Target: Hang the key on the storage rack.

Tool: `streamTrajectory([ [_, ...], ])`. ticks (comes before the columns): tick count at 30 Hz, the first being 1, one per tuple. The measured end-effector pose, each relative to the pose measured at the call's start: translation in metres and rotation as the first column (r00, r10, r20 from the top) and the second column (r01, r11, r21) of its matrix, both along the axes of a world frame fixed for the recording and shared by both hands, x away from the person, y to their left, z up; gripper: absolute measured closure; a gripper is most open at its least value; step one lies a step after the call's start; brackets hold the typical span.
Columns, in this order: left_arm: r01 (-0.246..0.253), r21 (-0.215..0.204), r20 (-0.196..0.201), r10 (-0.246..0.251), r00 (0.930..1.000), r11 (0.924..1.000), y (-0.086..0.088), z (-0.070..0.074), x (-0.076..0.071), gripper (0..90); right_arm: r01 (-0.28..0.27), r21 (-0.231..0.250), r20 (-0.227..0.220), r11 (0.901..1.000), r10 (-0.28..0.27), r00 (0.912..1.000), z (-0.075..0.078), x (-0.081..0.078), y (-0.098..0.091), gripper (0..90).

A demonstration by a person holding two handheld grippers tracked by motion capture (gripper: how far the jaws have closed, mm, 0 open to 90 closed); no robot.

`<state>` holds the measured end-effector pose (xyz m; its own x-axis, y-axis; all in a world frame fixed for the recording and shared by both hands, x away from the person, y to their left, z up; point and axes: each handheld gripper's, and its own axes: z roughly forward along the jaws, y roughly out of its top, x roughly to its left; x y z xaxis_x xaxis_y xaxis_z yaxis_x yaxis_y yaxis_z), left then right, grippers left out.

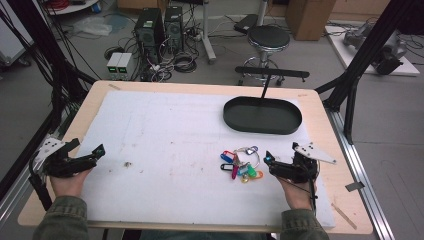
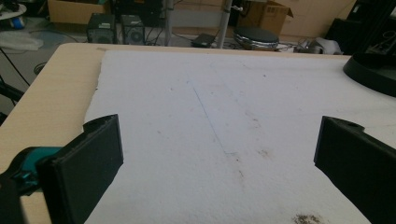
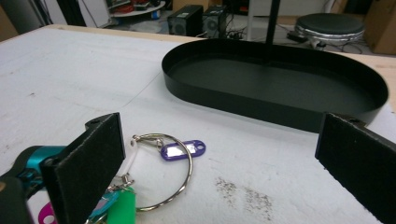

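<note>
Both tongs spread wide, gripping nothing. Right tongs [image 1: 280, 167] low on the surface [image 1: 165, 140] just right of the key-tag bunch [image 1: 241, 164], seemingly lined up for a grab; left tongs [image 1: 85, 159] parked well left of the bunch. Black oval tray [image 1: 262, 116] empty just beyond the bunch, probably the drop spot. Nothing blocking between; only stains on the white mat [image 2: 219, 116]

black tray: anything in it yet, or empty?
Empty: the black tray shows a bare floor; the key ring lies on the mat outside it.
</note>
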<state>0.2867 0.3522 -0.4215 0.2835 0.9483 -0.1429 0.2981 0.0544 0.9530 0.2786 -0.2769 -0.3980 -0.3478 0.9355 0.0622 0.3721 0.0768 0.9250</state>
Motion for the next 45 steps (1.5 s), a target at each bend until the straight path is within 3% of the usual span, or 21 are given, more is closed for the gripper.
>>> streamTrajectory([
  [26,0.001,0.001,-0.002,-0.001,1.0000,1.0000,0.000,0.000,0.000,1.7,-0.077,-0.017,-0.081,0.9969,0.075,0.9939,0.001,0.021,0.024,0.4],
  [45,0.003,-0.001,-0.004,-0.003,1.0000,1.0000,0.000,0.000,0.000,1.7,-0.124,-0.033,-0.170,0.9917,0.117,0.9785,-0.006,0.029,0.035,0.4],
])
